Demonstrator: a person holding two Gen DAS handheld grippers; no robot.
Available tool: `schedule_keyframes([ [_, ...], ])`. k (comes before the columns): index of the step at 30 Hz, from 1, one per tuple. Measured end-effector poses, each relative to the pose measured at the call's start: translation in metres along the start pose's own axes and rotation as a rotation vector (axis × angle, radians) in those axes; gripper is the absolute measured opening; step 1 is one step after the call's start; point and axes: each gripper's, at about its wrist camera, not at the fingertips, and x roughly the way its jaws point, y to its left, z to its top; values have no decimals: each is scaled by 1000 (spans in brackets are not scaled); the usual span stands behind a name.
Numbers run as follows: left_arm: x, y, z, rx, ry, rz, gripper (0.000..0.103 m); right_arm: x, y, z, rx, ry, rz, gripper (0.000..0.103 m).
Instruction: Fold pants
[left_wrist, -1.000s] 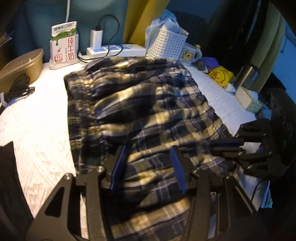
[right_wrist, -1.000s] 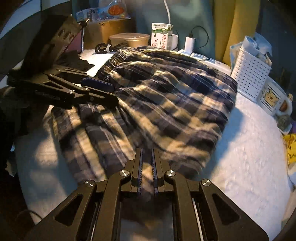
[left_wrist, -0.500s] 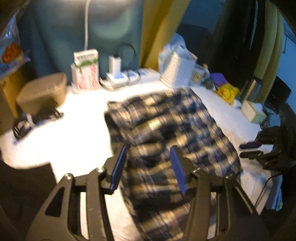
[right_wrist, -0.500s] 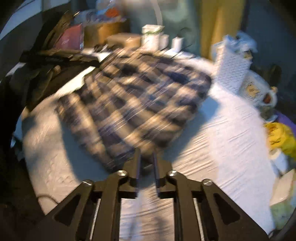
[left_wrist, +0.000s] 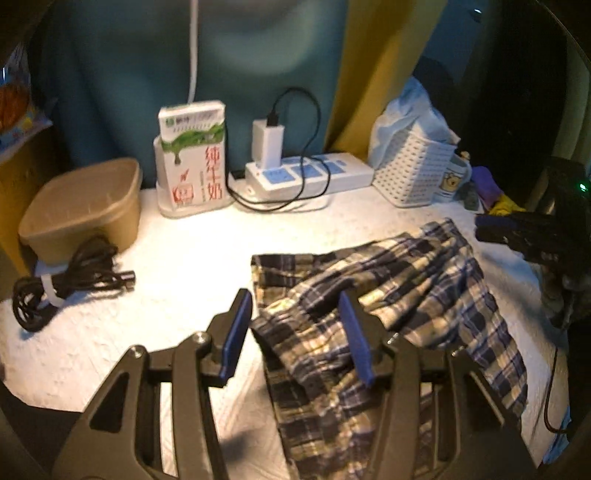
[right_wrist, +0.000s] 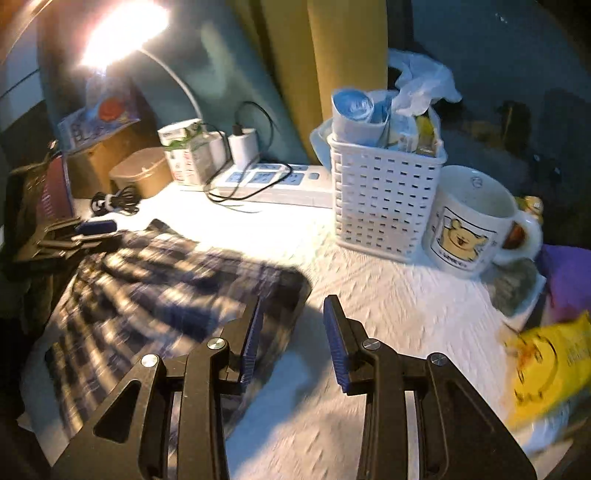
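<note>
Left gripper (left_wrist: 295, 325) is spread wide, nothing between the blue pads (left_wrist: 236, 332), hovering over the near-left edge of the pants (left_wrist: 388, 295). Plaid pants lie bunched on the white cloth (left_wrist: 166, 266), spreading from center to 4 o'clock in left cam. Milk carton (left_wrist: 192, 162) at 11, power strip (left_wrist: 306, 173) at 12 w/ charger plugged in, tan tub (left_wrist: 85, 206) at 9, cable coil (left_wrist: 70, 280) just below it. Right gripper (right_wrist: 291, 332) also wide apart, empty, its left pad over the pants' right edge (right_wrist: 166, 295); pants blurred, at 8–9 in right cam. Basket (right_wrist: 384, 199) at 1, mug (right_wrist: 472, 225) just beside it at 2, yellow bag (right_wrist: 554, 362) at 4. Left gripper visible at 9 in right cam.
</note>
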Motion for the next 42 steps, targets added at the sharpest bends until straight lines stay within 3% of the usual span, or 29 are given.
schedule_keyframes([
  [5,17,11,-4,-24,36,1,51,34,-10,7,21,64,79,37],
  [16,40,19,-4,-28,77,16,55,79,-19,14,13,93,-47,36],
  [19,36,26,-4,-56,75,11,60,70,-23,15,34,75,-86,36],
  [24,37,26,-1,-37,64,30,60,37,-26,10,81,25,-77,37],
  [28,36,26,-1,-37,77,47,60,16,-5,7,57,-6,-59,37],
  [31,14,23,5,-33,33,36,60,7,12,3,33,-18,-27,37],
  [36,-8,13,5,-5,14,21,60,9,32,-8,3,29,13,37],
  [42,-5,8,-5,-7,44,15,60,3,41,-25,5,47,14,37],
])
